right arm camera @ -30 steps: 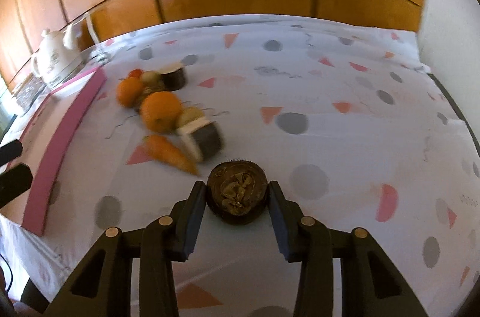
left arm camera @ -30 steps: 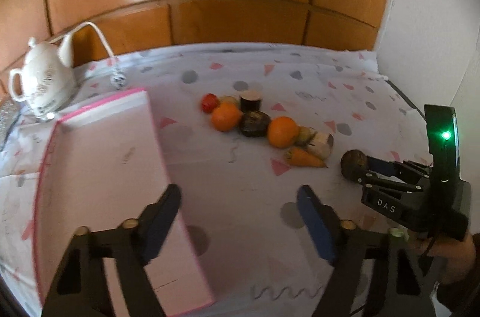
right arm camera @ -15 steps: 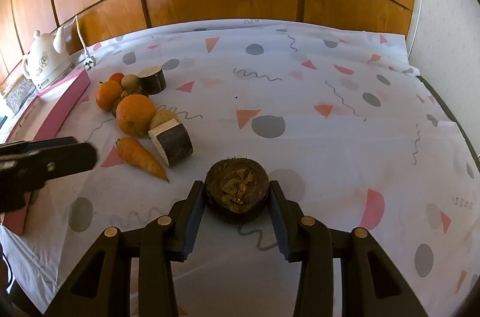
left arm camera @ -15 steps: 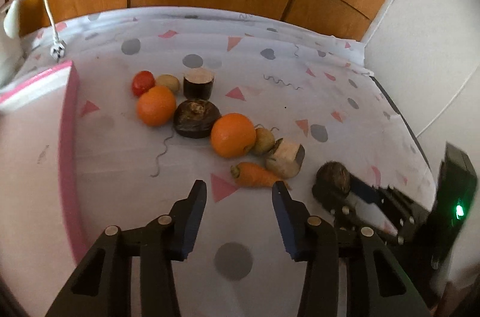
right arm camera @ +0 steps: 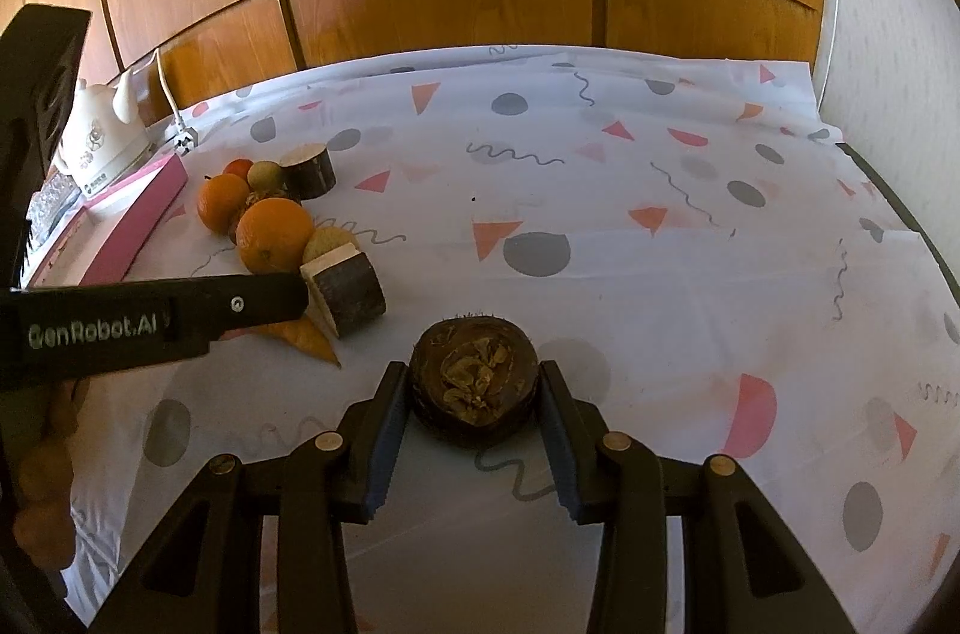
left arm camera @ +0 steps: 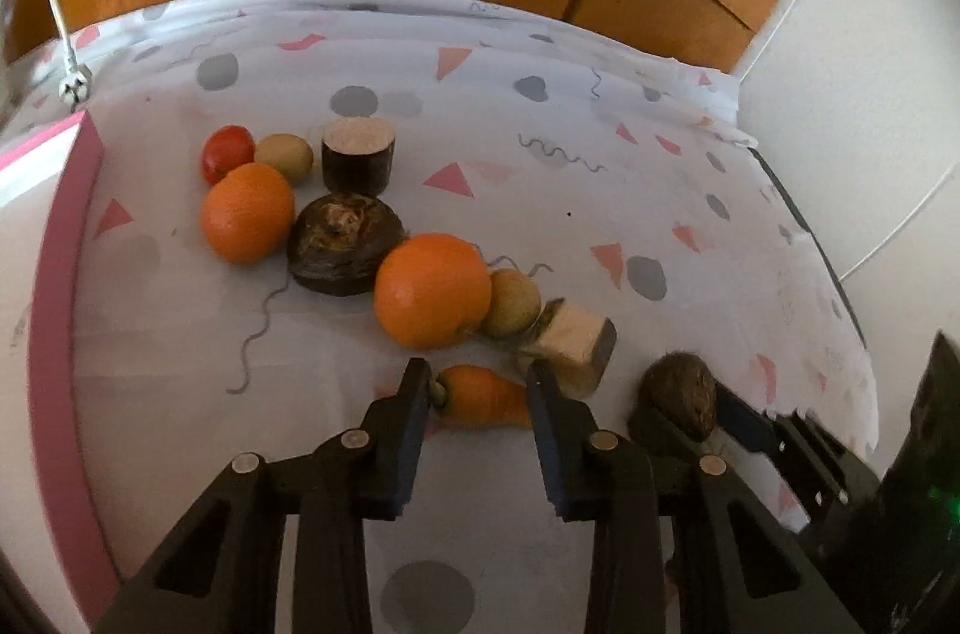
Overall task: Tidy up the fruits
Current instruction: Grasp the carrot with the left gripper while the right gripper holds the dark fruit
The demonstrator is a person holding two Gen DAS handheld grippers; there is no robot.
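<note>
My right claw (right arm camera: 474, 394) is clamped on a dark brown hairy fruit (right arm camera: 474, 382), cut face up, sitting nearest to me on the cloth (right arm camera: 660, 244). My left claw (left arm camera: 480, 394) is spread around the carrot (left arm camera: 480, 397), one finger at the stem end, the other at the tip side, not squeezing it yet as far as I can tell.

What worries me: the carrot is long and tapered, so if I close on it off-centre it probably pivots or squirts out. The right finger also sits just beside the cut log piece (left arm camera: 573, 343), so closing could shove that into the small tan fruit (left arm camera: 512, 302) and the big orange (left arm camera: 432, 289) touching it, and round stuff rolls. My two claws are close together too, so swinging either one could knock the other.

Farther back are another dark fruit (left arm camera: 345, 241), a second orange (left arm camera: 247, 211), a tomato (left arm camera: 227, 146), another tan fruit (left arm camera: 284, 158) and an upright log stub (left arm camera: 358, 155). Pink box (left arm camera: 57, 304) on the left, teapot (right arm camera: 99, 141) beyond it.

Readable text: "GenRobot.AI" on the side of my left claw, seen from the right camera. The teapot has a mark on its base I can't read.
</note>
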